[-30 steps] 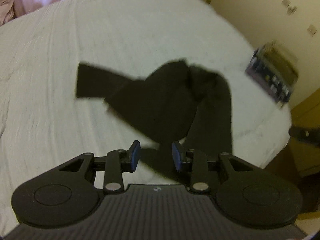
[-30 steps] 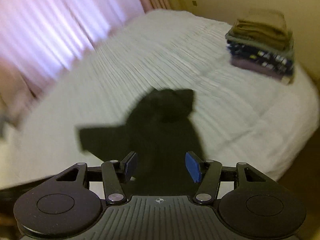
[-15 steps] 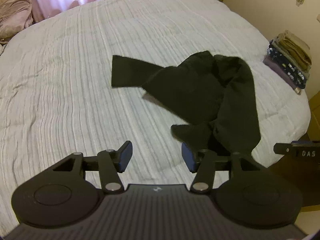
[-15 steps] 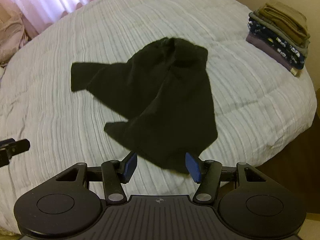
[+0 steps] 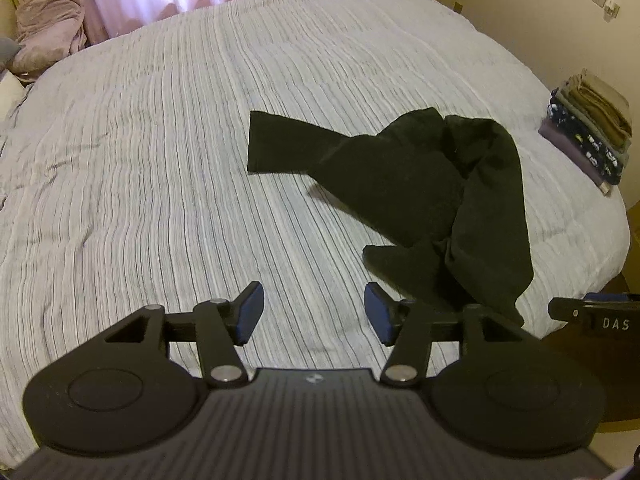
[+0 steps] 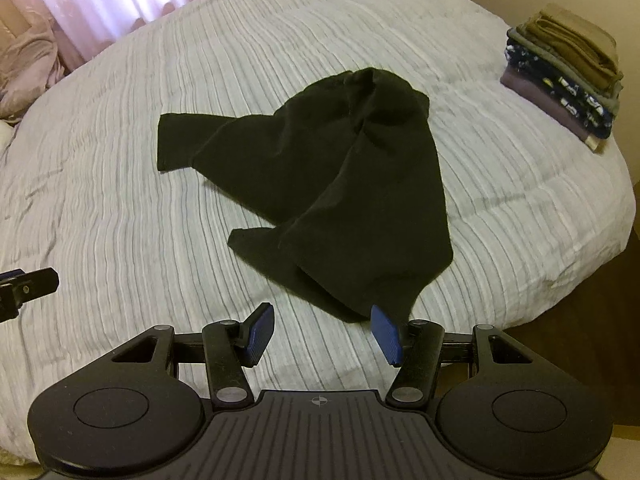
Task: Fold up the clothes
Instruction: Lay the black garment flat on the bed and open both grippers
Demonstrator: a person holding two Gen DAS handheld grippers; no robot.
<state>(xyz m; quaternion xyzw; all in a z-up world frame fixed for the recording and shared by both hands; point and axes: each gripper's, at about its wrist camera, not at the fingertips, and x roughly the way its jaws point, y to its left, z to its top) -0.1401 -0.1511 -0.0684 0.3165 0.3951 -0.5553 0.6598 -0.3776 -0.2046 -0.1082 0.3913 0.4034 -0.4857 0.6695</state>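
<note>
Bed carries one black garment, crumpled and unfolded near its front edge; a stack of folded clothes sits at the far right corner. I have left gripper and right gripper both empty, jaws spread wide above the bedspread, so this piece's folding is all to come.

A black garment lies crumpled and unfolded on the bed, bunched up at its far end. One flat strip reaches out to the left with a squared end. Two longer parts run toward the near edge, one lying over the other, their ends close to the bed's edge.
</note>
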